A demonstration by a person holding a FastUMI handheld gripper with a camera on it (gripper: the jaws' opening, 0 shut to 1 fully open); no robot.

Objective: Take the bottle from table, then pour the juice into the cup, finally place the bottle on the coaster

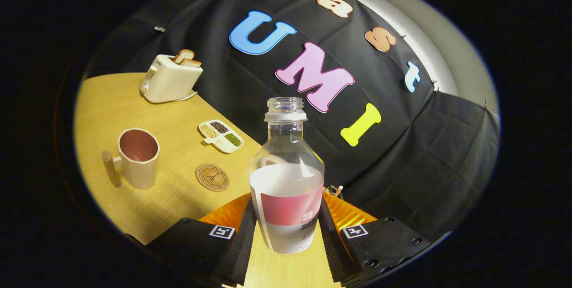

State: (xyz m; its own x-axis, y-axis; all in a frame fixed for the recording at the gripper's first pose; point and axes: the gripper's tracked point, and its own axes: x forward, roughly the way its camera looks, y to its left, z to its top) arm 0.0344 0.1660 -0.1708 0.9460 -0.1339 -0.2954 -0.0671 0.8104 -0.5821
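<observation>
Bottle (pixel 286 181), uncapped, clamped between tool (pixel 286 230) fingers, cup (pixel 137 157) well off beside it; tilting early spills juice on tabletop (pixel 147 114).

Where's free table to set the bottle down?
The coaster top is bare, between the cup and the bottle. Bare wood also lies between the toaster and the cup. The snack tray sits just behind the coaster. The tongs hold the bottle, both fingers on it.

Clear uncapped bottle (pixel 286 181) stands upright, pink label, half full of whitish juice. Off to its side sits the beige cup (pixel 137 157), round cork coaster (pixel 212 177) in between.
</observation>
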